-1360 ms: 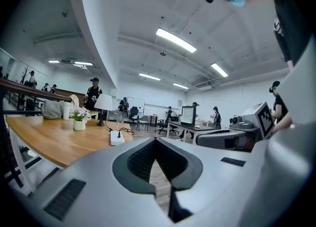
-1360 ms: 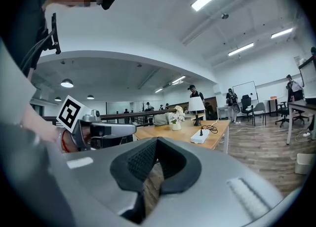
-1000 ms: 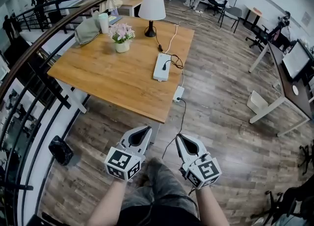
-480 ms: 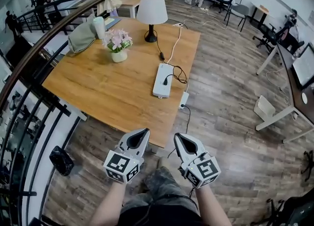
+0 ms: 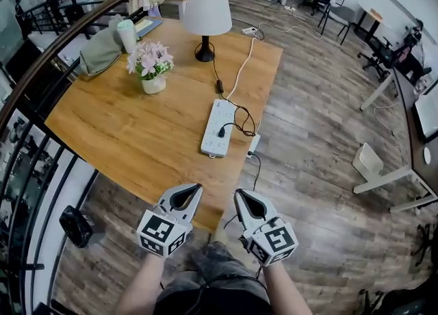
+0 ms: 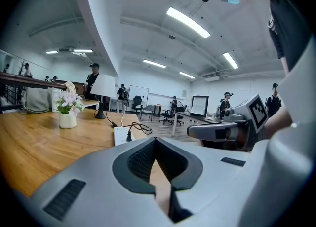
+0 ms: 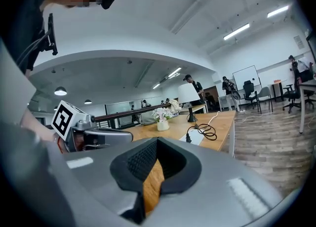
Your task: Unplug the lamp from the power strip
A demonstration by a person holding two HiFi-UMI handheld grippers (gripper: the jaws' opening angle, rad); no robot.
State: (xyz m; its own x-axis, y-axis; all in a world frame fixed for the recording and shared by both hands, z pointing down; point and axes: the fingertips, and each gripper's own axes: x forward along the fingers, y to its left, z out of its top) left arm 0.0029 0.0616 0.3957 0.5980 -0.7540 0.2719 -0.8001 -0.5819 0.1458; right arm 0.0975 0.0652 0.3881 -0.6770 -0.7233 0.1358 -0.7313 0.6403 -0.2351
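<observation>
Left tongs and right tongs, closed and empty, draw nearer the bench; lamp plug remains in the strip.

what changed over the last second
The person stepped toward the table: the left gripper and right gripper are now at its near edge, closer to the power strip. Unchanged: both jaws shut and empty, black plug still in the strip.
</observation>
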